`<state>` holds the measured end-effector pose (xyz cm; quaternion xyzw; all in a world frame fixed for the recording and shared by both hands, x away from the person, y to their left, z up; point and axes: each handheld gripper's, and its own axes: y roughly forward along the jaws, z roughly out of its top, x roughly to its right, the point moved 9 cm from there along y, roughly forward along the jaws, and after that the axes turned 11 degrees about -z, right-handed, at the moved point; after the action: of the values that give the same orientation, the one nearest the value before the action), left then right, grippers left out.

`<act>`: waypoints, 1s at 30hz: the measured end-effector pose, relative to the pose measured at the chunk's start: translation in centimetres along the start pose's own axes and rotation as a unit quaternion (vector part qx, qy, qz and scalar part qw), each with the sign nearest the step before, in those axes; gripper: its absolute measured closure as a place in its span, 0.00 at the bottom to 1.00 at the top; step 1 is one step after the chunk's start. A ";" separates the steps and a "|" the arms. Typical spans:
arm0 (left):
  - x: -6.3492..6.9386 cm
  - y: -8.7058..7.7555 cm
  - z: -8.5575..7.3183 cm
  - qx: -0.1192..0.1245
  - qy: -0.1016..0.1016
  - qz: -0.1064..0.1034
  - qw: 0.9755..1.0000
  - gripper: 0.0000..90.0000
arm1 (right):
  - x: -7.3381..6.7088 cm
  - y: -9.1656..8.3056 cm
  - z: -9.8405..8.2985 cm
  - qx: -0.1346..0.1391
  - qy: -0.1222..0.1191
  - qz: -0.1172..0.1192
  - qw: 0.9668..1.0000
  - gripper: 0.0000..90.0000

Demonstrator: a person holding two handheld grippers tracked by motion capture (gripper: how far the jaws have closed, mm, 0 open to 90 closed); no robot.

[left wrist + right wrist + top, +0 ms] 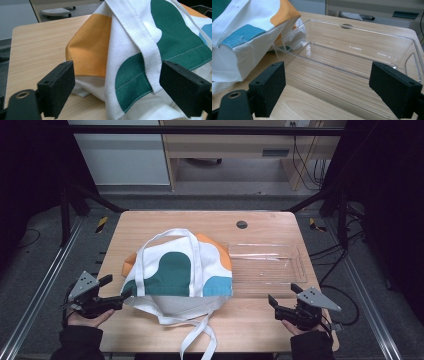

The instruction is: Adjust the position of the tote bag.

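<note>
At the middle of the table (150,222) lies a white bag (180,270) with green, orange and blue patches, its bulk a little toward the left edge. Two white straps arch over its top, and one long strap (200,337) trails from its lower hem down to the near edge. The bag is slumped and creased, with a plain white fold showing along its near side.

Just beside the bag, toward the right edge, sits a clear tray (267,265), long side running left to right. The bag's right side touches or overlaps the tray's left end; in the right tool view the bag's blue-patched corner hangs against the tray's wall.

At the near left corner the left tool (116,290) is held in a hand (87,316), pointing at the bag's left lower corner. Its jaws stand spread wide. In the left tool view the bag's hem and a strap lie in the gap between them, but the pads do not press on the cloth.

At the near right corner the right tool (284,295) is held in the other hand (300,325), pointing toward the tray's near wall. Its jaws are spread wide too, with nothing pinched; the tray lies just ahead of them, apart from the pads.

A small dark round cap (242,224) sits in the table near the far edge.
</note>
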<state>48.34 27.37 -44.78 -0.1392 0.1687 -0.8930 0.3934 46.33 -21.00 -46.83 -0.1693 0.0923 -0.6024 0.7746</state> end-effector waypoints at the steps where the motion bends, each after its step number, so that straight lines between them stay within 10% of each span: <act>1: 0.0 0.0 0.0 0.000 0.000 0.000 1.000 0.17 | 0.0 0.0 0.0 0.000 0.000 0.000 1.000 0.16; 12: 0.3 0.0 -0.1 0.010 0.016 0.010 1.000 0.37 | -3.1 -0.1 0.5 -0.005 -0.018 0.035 0.999 0.17; 30: 1.3 0.1 0.6 0.018 0.019 0.000 1.000 0.42 | -6.4 -0.5 1.6 0.002 -0.020 0.088 0.996 0.28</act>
<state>47.76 26.23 -44.09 -0.1151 0.1605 -0.8985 0.3920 44.84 -14.67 -45.53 -0.1707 0.0901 -0.5287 0.8266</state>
